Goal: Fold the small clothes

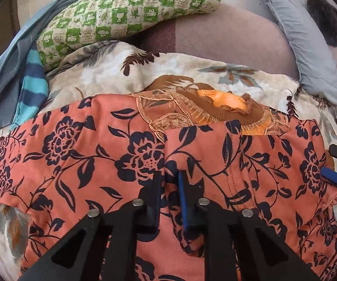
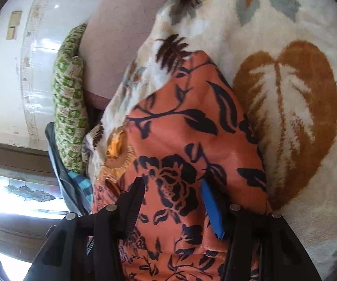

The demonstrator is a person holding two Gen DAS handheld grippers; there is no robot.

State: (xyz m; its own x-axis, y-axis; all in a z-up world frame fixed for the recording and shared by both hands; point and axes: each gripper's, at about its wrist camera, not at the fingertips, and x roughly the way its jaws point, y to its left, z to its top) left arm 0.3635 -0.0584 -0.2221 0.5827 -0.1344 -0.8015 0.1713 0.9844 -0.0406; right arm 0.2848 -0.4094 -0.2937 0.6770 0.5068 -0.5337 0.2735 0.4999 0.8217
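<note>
- Left wrist view: the left gripper (image 1: 169,182) rises from the lower middle of the frame, its black fingers (image 1: 153,194) drawn almost together; a raised ridge of the orange floral garment (image 1: 98,145) is pinched between them, so it has hold of the cloth
- The garment — orange with dark navy roses and leaves — spreads across the whole lower half of the frame; its embroidered neckline (image 1: 215,110) sits at the upper middle of the cloth, with gold stitching and a bright orange opening
- Under it lies a cream plush blanket (image 1: 112,70) with brown and grey leaf prints; above that, a green-and-cream checked pillow (image 1: 126,11) at the upper left and a grey-blue pillow (image 1: 309,44) at the upper right
- A striped teal and navy cloth (image 1: 33,86) lies bunched at the left edge, just beside the garment
- At the right edge the tips of the right gripper (image 1: 334,168) show, one black and one blue, at the garment's far side
- Right wrist view: the right gripper (image 2: 173,201) stands partly open in the lower middle, black finger left, blue pad (image 2: 211,208) right; the orange garment (image 2: 187,121) lies between and beneath them, but the pads do not press on it — nothing is held
- The cream blanket (image 2: 238,37) fills the upper right; the checked pillow (image 2: 68,107) stands on end at the left; a white tiled wall (image 2: 16,70) lies beyond it
</note>
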